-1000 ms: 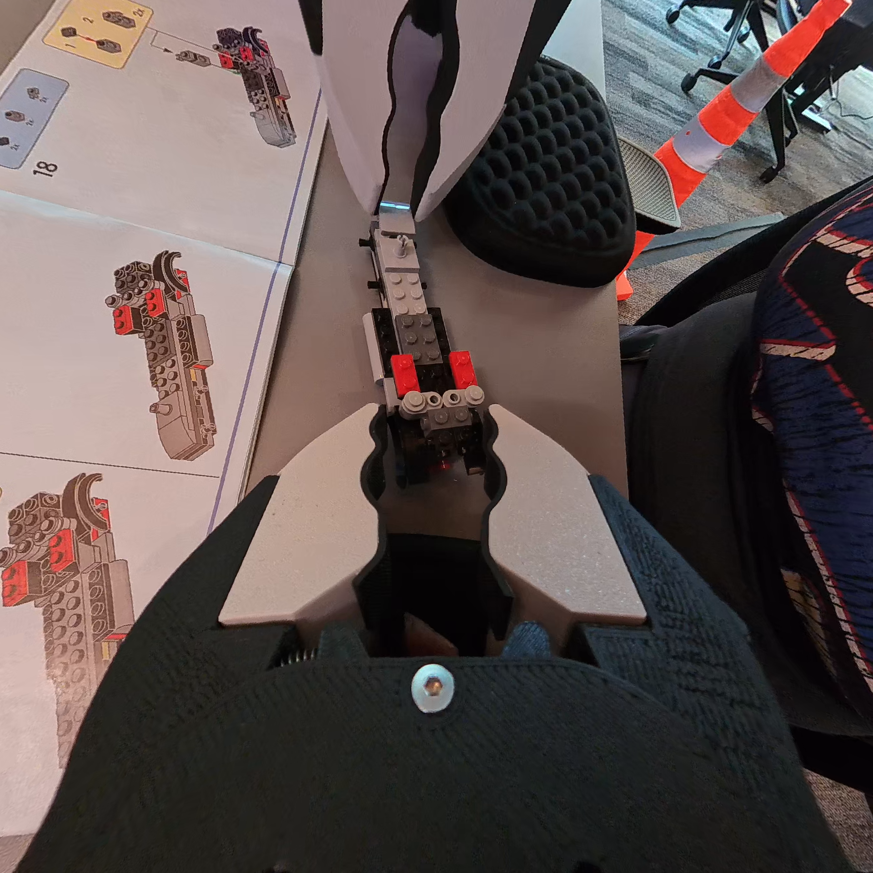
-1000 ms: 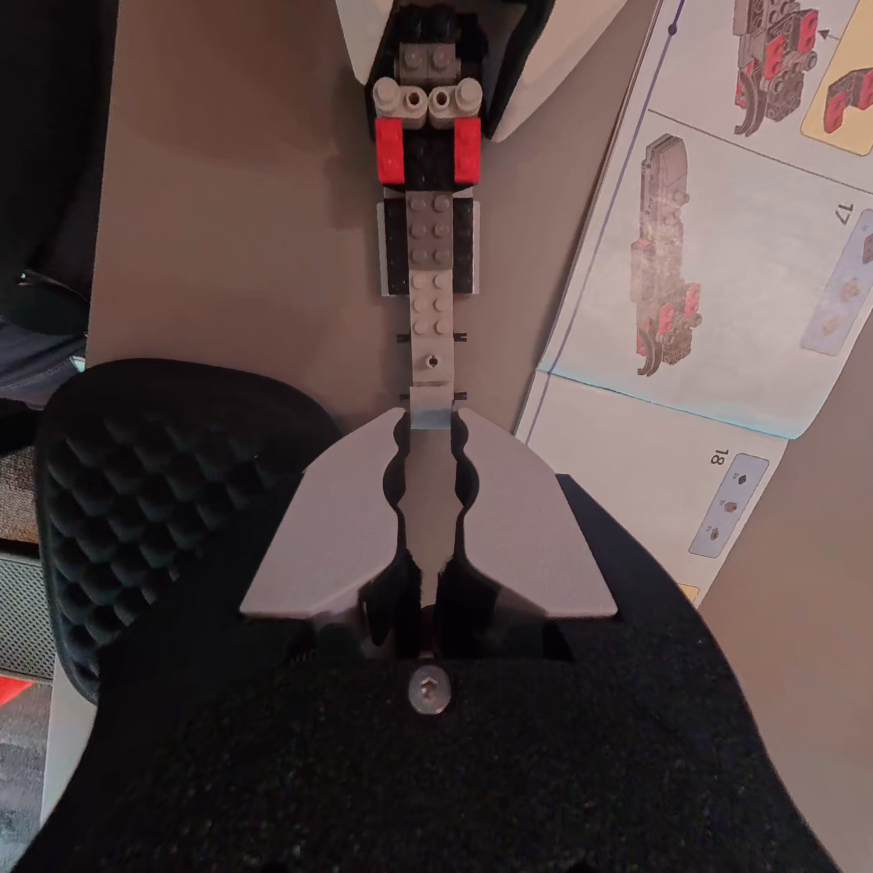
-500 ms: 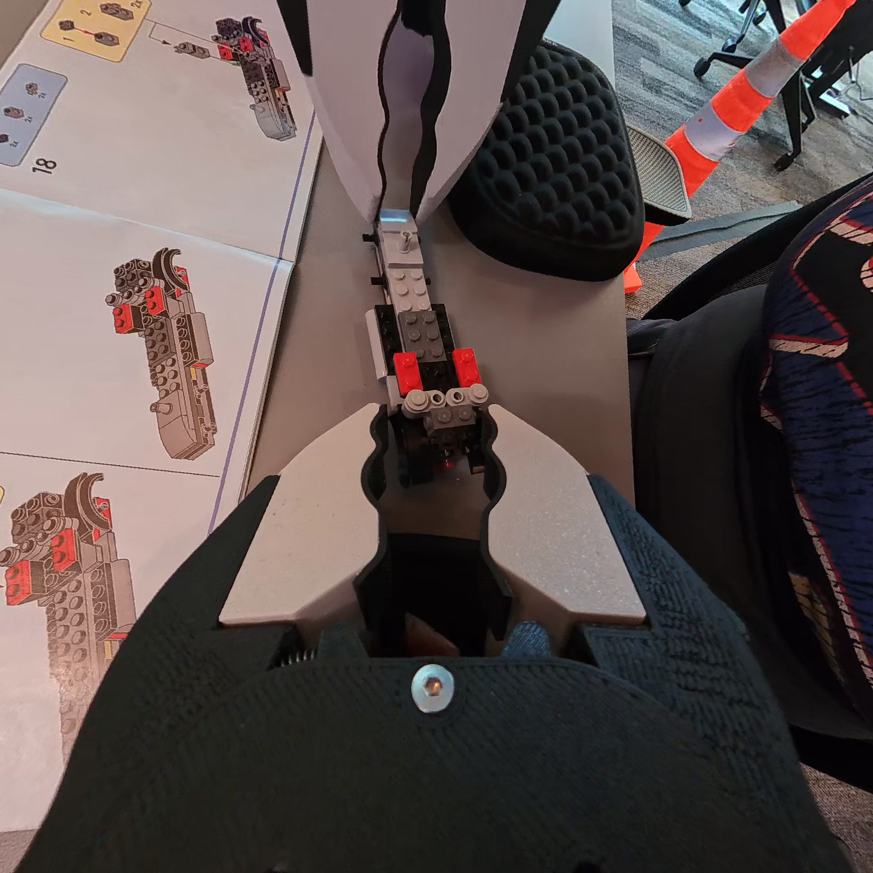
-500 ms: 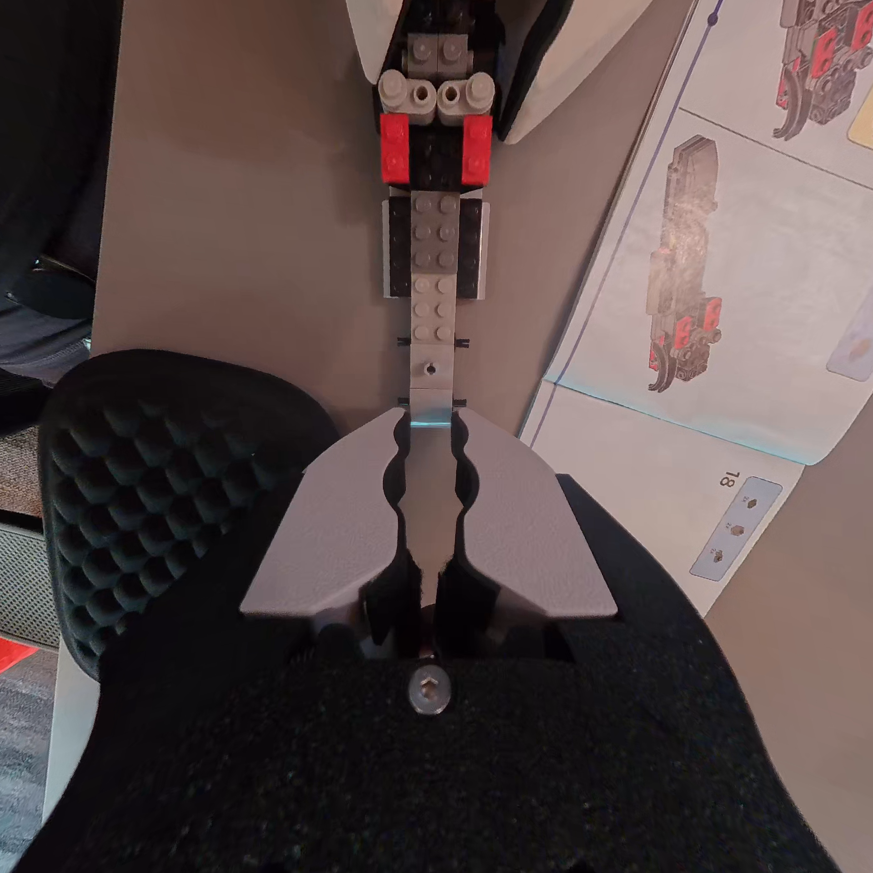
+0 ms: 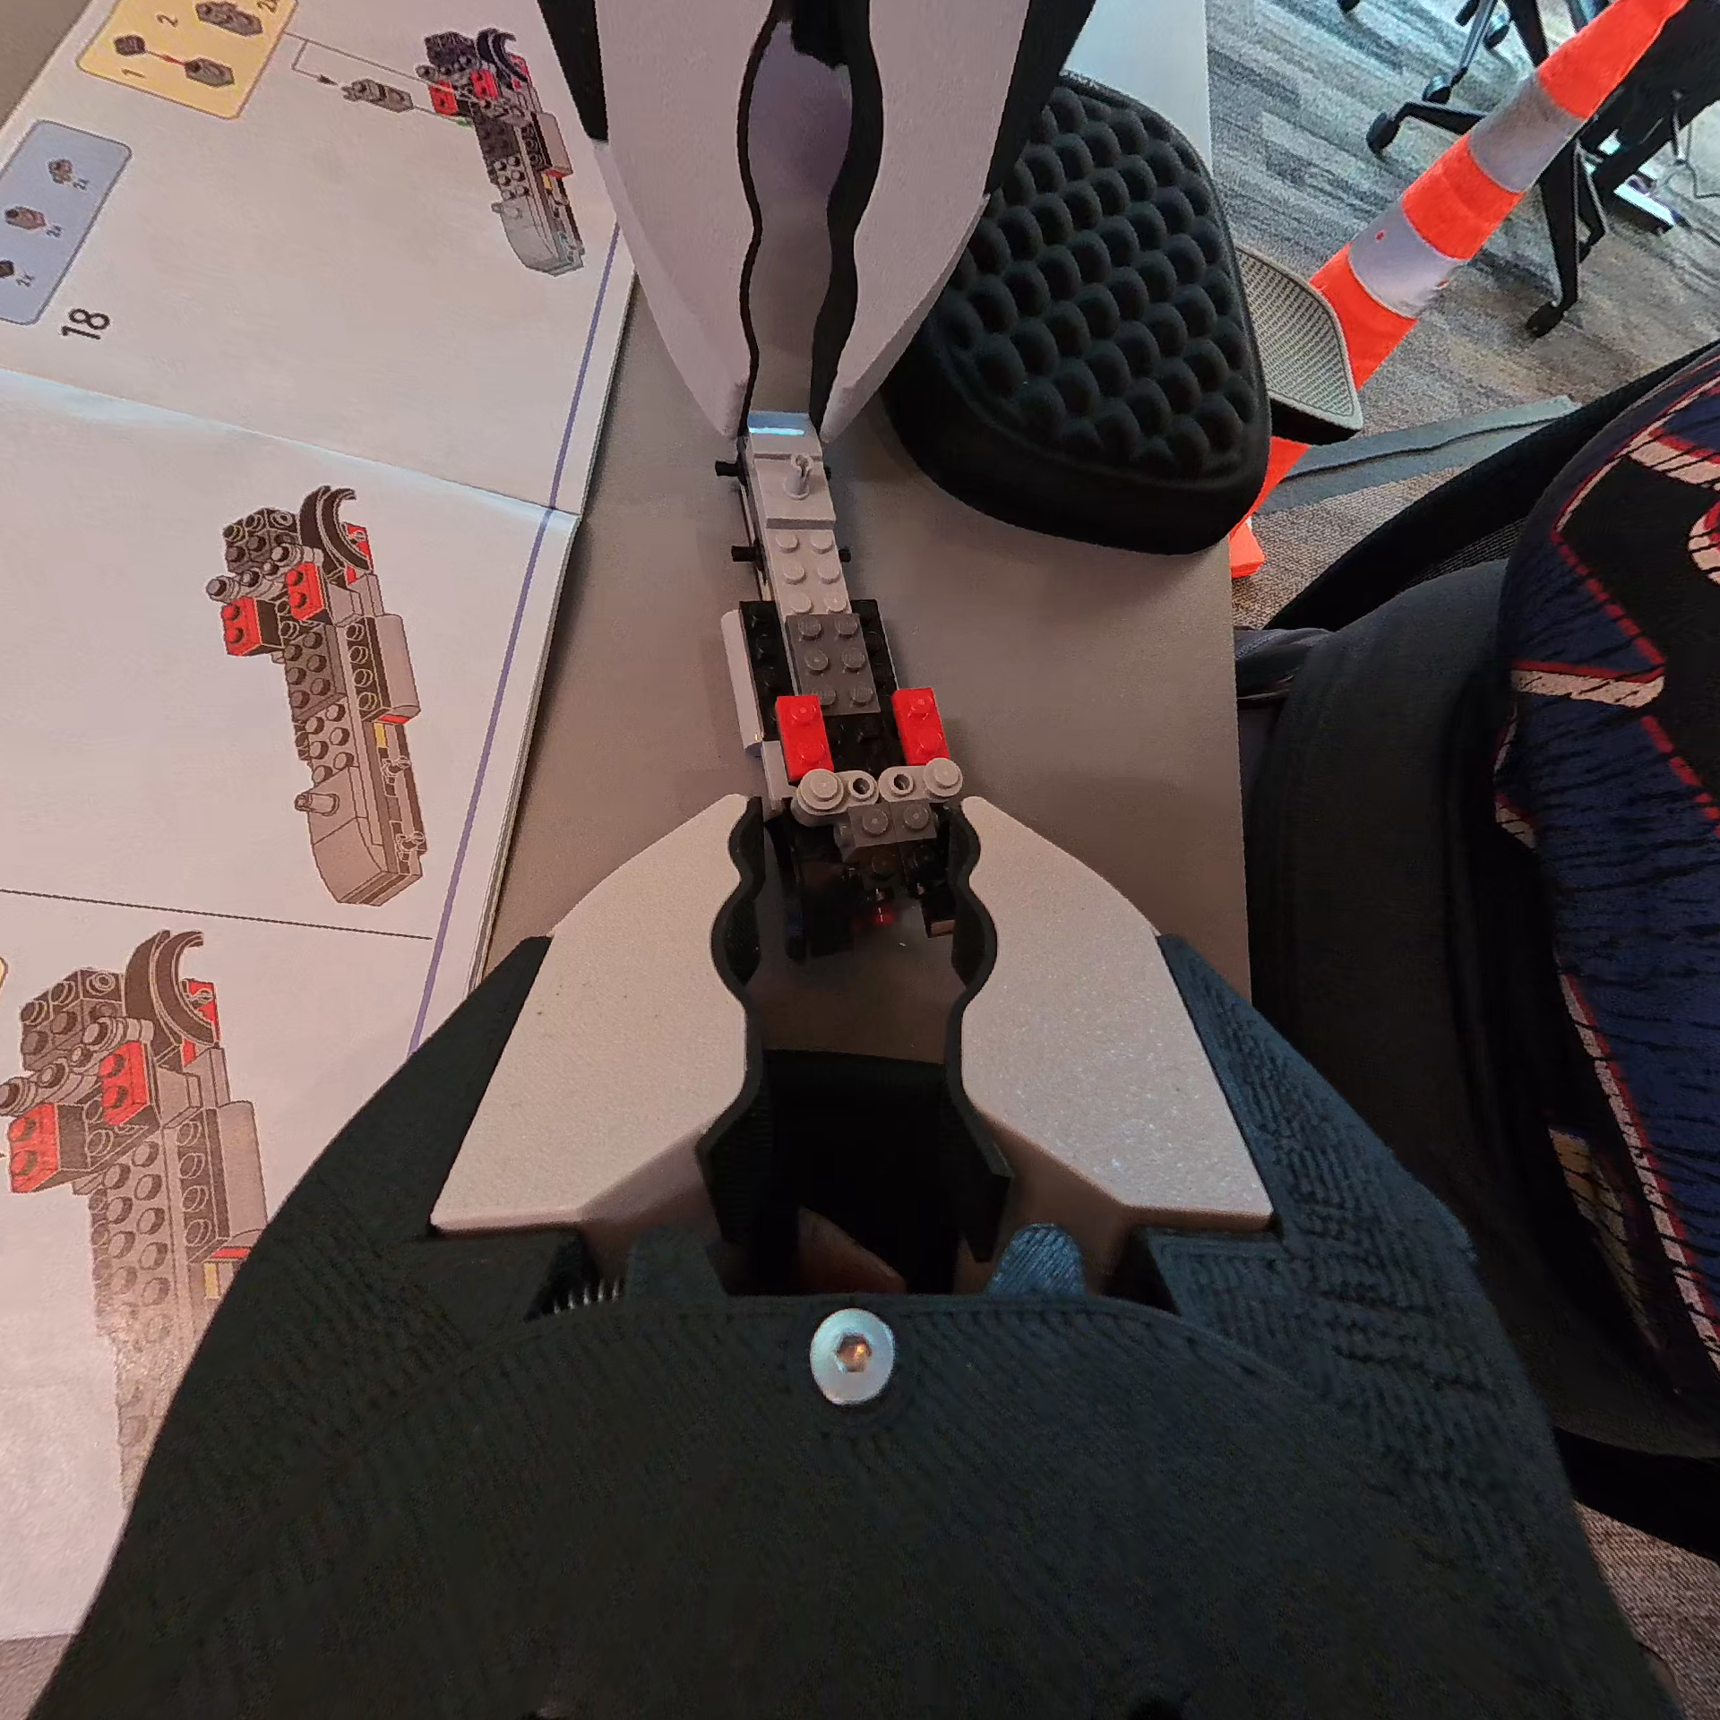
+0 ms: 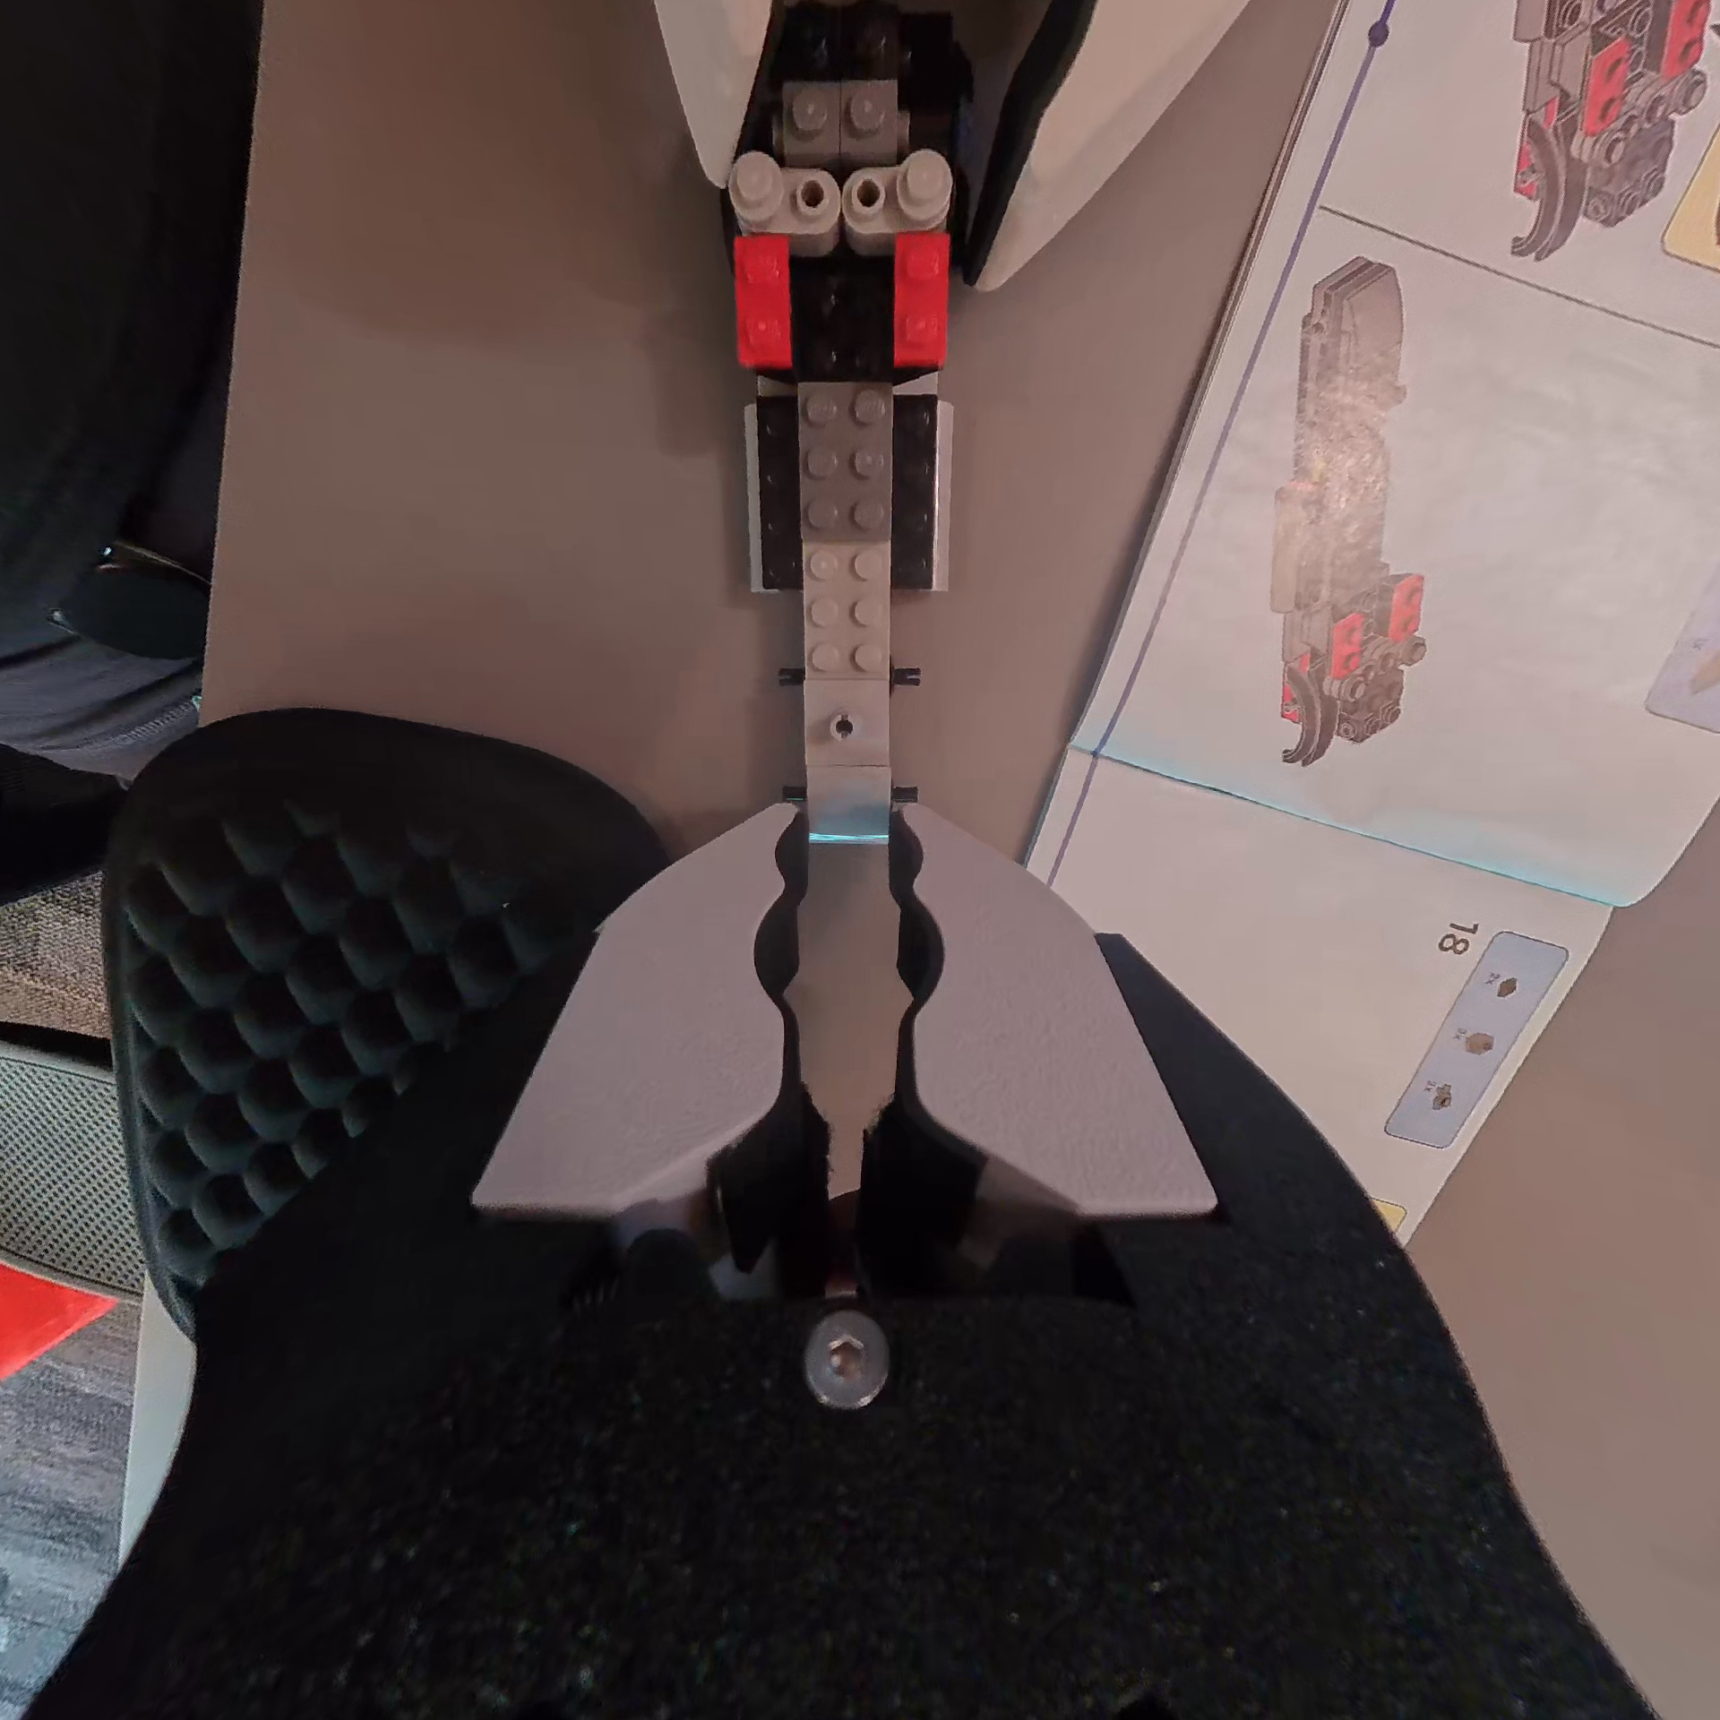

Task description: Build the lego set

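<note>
While the lego model (image 5: 838,689) lies on the table (image 5: 1070,745) beside the instruction booklet (image 5: 233,558), left tongs (image 5: 852,893) clamp its black end; right tongs (image 6: 845,838) pinch the opposite grey tip, along its long axis.

The grey worktop (image 5: 1070,745) carries an open instruction booklet (image 5: 279,465) along one side and a black dimpled cushion (image 5: 1089,326) at its edge, the cushion well apart from the booklet.
</note>
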`<state>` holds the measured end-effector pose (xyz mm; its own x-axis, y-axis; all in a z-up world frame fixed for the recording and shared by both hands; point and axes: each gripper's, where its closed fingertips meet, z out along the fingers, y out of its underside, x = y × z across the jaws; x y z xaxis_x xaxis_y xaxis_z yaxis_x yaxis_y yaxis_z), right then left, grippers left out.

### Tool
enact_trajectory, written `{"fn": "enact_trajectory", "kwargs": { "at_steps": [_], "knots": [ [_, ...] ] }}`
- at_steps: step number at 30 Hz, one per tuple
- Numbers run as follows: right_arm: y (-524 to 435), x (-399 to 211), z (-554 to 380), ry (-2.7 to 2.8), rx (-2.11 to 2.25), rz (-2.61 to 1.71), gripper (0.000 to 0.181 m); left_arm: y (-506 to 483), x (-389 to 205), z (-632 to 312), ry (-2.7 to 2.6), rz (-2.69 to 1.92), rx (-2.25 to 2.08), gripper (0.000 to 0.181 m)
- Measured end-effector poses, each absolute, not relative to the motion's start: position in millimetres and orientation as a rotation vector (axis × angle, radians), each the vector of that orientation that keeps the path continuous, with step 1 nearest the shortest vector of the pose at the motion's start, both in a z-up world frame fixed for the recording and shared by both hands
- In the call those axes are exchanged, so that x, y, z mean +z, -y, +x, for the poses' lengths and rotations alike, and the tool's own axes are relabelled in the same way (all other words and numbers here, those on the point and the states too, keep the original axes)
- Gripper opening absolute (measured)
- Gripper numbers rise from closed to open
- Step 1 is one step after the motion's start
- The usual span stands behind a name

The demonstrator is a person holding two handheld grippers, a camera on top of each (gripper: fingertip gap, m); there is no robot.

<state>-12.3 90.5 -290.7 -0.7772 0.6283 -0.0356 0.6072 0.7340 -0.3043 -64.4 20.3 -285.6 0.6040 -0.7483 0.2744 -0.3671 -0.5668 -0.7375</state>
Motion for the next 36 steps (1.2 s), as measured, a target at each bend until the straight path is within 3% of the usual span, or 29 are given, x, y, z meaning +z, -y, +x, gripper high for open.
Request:
{"fn": "enact_trajectory", "kwargs": {
  "at_steps": [22, 30, 33, 36],
  "knots": [
    [-89, -292, -10, 2.848, 0.511, -1.034, 0.018, -20, -285, -64, -0.873, -2.191, -0.776, 0.038],
    [-92, -285, -13, 2.784, 0.583, -1.084, 0.029, -20, -285, -64, -0.873, -2.19, -0.777, 0.037],
    [-92, -276, -16, 2.703, 0.669, -1.088, 0.008, -20, -285, -64, -0.873, -2.19, -0.775, 0.037],
    [-89, -276, -15, 2.67, 0.718, -1.089, 0.003, -20, -285, -64, -0.873, -2.19, -0.776, 0.038]
  ]
}}
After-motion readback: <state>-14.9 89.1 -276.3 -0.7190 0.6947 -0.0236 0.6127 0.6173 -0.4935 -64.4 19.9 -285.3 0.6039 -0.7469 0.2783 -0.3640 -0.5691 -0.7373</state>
